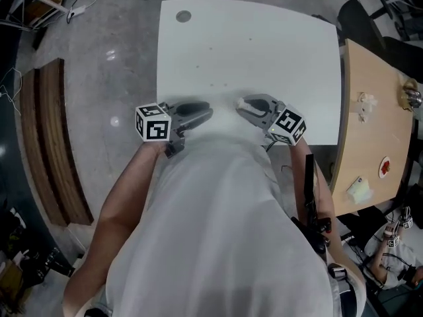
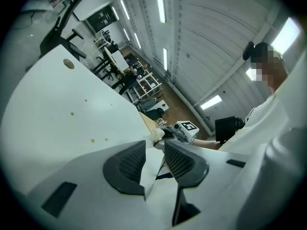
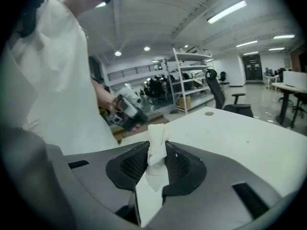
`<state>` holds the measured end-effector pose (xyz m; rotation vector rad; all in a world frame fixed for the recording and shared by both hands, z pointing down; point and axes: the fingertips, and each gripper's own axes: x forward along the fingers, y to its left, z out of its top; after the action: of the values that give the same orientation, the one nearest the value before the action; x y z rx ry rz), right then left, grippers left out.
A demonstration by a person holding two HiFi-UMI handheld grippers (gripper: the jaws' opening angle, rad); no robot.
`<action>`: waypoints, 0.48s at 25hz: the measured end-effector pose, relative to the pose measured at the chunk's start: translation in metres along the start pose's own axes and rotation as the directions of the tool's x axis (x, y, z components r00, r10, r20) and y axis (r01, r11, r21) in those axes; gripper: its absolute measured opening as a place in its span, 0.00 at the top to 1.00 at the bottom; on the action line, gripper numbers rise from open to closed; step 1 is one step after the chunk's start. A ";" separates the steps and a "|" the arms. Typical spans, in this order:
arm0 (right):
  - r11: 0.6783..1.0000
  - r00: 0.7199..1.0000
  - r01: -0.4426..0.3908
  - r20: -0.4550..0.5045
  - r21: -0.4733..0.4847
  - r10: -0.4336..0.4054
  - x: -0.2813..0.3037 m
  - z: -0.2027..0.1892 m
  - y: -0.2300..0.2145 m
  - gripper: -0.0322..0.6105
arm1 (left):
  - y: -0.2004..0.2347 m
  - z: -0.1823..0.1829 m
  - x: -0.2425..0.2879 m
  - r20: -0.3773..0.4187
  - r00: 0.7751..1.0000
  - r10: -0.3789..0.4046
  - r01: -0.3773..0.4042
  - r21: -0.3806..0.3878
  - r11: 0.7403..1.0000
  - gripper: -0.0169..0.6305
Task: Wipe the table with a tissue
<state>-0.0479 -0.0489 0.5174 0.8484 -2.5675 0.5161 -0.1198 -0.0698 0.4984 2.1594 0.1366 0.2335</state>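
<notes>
We record the right gripper [image 3: 157, 146] clenched on a white tissue [image 3: 154, 174]. Its pads pinch the twisted middle, with one crumpled end standing above the jaws and a loose flap hanging below. The left gripper [image 2: 154, 150] is released: its jaws stand wide apart and its pads press on nothing.

In the head view both grippers sit over the near edge of the white table [image 1: 251, 51], just ahead of the person's white shirt [image 1: 218, 223]. Their tips are turned toward each other, near but apart. The tissue sits at the right gripper's tip, between the two grippers; we cannot tell whether it touches the tabletop.

We note small brownish specks [image 2: 93, 140] on the tabletop and a round cable grommet [image 1: 183, 16] at its far left corner.
</notes>
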 end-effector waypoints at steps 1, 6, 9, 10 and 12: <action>0.998 0.997 0.069 -0.041 0.004 -0.069 -0.002 -0.008 -0.018 0.81 | 0.003 -0.001 -0.004 0.006 1.000 0.024 -0.024 0.005 1.000 0.81; 0.969 0.933 0.232 -0.302 0.085 -0.197 0.013 -0.053 -0.079 0.81 | 0.002 -0.008 -0.010 0.049 0.996 0.078 -0.078 0.003 0.997 0.81; 0.937 0.900 0.222 -0.426 0.272 -0.089 0.036 -0.079 -0.089 0.81 | -0.001 -0.014 -0.016 0.063 0.994 0.090 -0.090 -0.004 0.996 0.81; 0.917 0.898 0.231 -0.434 0.325 -0.072 0.042 -0.083 -0.094 0.81 | 0.000 -0.015 -0.019 0.070 0.993 0.098 -0.098 -0.007 0.995 0.81; 0.901 0.901 0.254 -0.425 0.353 -0.087 0.049 -0.086 -0.104 0.81 | 0.001 -0.015 -0.029 0.099 0.987 0.123 -0.122 -0.020 0.992 0.81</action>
<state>0.0017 -0.1117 0.6373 0.9756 -2.0148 1.0658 -0.1514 -0.0644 0.5043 2.1633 -0.0555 0.1957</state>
